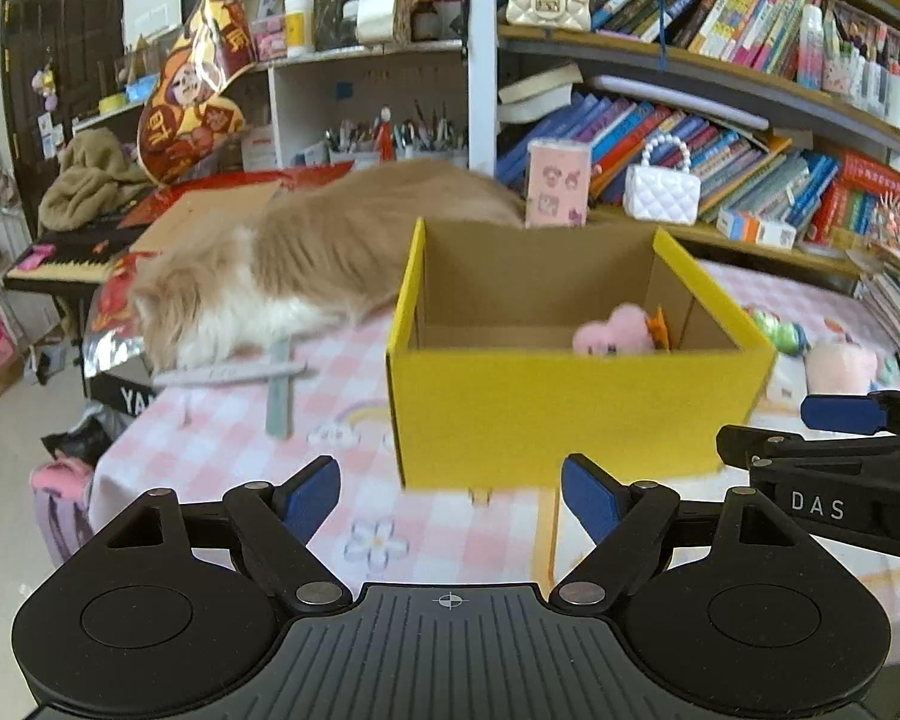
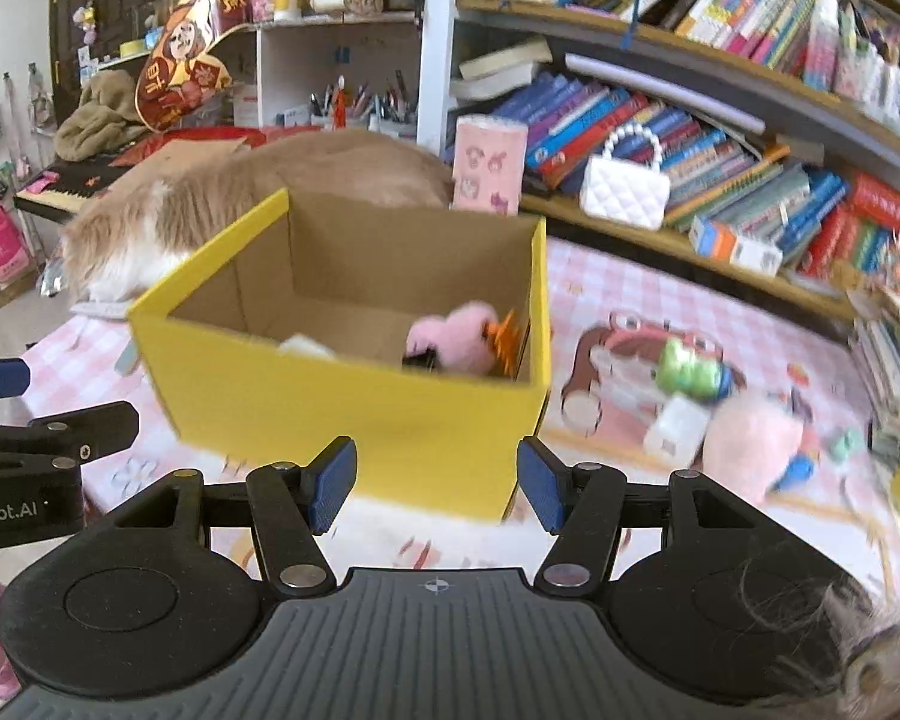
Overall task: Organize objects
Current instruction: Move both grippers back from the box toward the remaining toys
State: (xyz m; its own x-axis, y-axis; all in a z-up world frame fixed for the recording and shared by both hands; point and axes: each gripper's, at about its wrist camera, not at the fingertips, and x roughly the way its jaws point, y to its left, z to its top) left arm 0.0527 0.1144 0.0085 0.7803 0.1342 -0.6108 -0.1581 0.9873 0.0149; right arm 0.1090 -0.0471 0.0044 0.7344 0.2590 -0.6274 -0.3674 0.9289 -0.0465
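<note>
Hovering with empty, parted jaws, both grippers face the yellow box just ahead, holding a pink plush, while toys right of it await sorting.

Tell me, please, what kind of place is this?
Probably a room in a home, perhaps a child's study or bedroom. Crowded bookshelves line the wall, a cat lies on the pink checked tablecloth, and a yellow box holds small toys.
</note>
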